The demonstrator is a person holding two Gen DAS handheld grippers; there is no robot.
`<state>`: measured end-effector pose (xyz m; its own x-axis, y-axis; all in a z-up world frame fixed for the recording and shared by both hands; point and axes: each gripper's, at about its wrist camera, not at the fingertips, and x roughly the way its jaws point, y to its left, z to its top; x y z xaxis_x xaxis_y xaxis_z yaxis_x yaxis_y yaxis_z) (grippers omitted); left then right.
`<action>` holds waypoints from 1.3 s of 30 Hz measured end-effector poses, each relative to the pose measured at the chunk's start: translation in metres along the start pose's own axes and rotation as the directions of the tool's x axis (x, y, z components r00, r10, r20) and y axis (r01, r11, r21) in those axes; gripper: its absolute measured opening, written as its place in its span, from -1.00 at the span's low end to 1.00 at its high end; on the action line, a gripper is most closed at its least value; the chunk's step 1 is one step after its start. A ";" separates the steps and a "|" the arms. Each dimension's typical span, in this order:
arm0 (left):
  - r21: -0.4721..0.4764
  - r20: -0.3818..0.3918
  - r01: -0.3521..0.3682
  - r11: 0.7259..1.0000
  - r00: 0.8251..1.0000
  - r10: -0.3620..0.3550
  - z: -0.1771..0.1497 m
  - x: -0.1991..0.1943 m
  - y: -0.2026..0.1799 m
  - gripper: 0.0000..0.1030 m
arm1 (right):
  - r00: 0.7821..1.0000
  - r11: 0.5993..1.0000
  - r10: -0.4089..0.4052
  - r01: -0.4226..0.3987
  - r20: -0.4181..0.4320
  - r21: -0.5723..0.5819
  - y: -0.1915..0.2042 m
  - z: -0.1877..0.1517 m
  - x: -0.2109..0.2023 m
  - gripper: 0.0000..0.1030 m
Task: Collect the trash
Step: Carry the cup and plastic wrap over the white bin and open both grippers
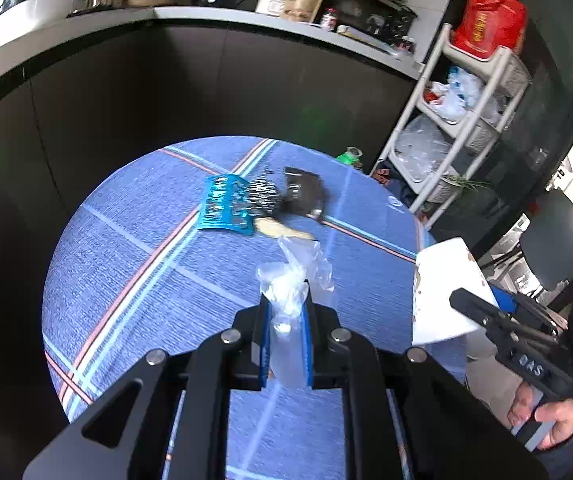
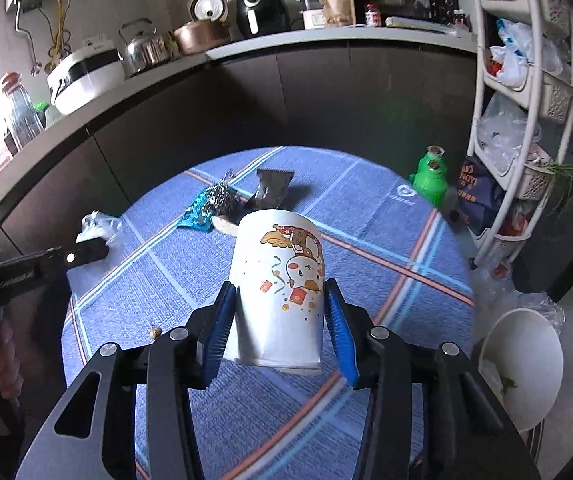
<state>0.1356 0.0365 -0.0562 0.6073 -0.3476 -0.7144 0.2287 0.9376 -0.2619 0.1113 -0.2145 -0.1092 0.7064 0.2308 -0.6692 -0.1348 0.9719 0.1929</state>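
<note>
The left gripper, black with blue pads, was clenched on a crumpled clear plastic wrapper, held above the round table with its blue plaid cloth. Farther back on that cloth lay a small heap of trash: a teal printed snack packet, touching a shiny black-and-silver crumpled wrapper, with a dark brown foil packet just beside it and a pale yellowish scrap at the near edge of the heap. A tiny brown crumb sat alone on the cloth nearer the viewer. To the right, the right gripper gripped a white paper cup printed with a cartoon figure, its blue pads pressed against both sides of the cup, which hung upside down and slightly tilted above the table. Beyond the table edge stood a green plastic bottle, near a white tiered storage rack, and a white round bin lay low at the right.
</note>
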 end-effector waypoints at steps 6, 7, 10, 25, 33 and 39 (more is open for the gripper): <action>0.046 0.017 0.026 0.999 0.999 -0.027 -0.009 -0.019 -0.033 -0.75 | 0.999 0.999 -0.017 0.015 0.050 0.031 -0.017 -0.003 -0.030 -0.17; 0.052 0.018 0.029 0.998 0.999 -0.030 -0.011 -0.022 -0.037 -0.75 | 0.998 0.999 -0.020 0.018 0.059 0.037 -0.021 -0.004 -0.035 -0.17; 0.063 0.021 0.043 0.997 0.999 -0.044 -0.014 -0.026 -0.051 -0.75 | 0.996 0.998 -0.029 0.025 0.081 0.054 -0.031 -0.005 -0.048 -0.17; 0.150 0.014 0.151 0.977 0.988 -0.155 -0.012 -0.022 -0.133 -0.75 | 0.982 0.977 -0.114 0.083 0.151 0.195 -0.101 -0.026 -0.092 -0.17; 0.225 -0.069 0.254 0.941 0.967 -0.245 -0.011 0.014 -0.197 -0.75 | 0.968 0.941 -0.197 0.142 0.156 0.306 -0.156 -0.050 -0.111 -0.17; 0.290 -0.142 0.329 0.899 0.944 -0.299 -0.012 0.049 -0.254 -0.75 | 0.954 0.910 -0.246 0.167 0.171 0.380 -0.201 -0.074 -0.119 -0.17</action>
<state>0.0977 -0.2188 -0.0321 0.3966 -0.6080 -0.6878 0.6261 0.7271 -0.2817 0.0030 -0.4344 -0.1213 0.8261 -0.0269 -0.5629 0.2588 0.9054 0.3365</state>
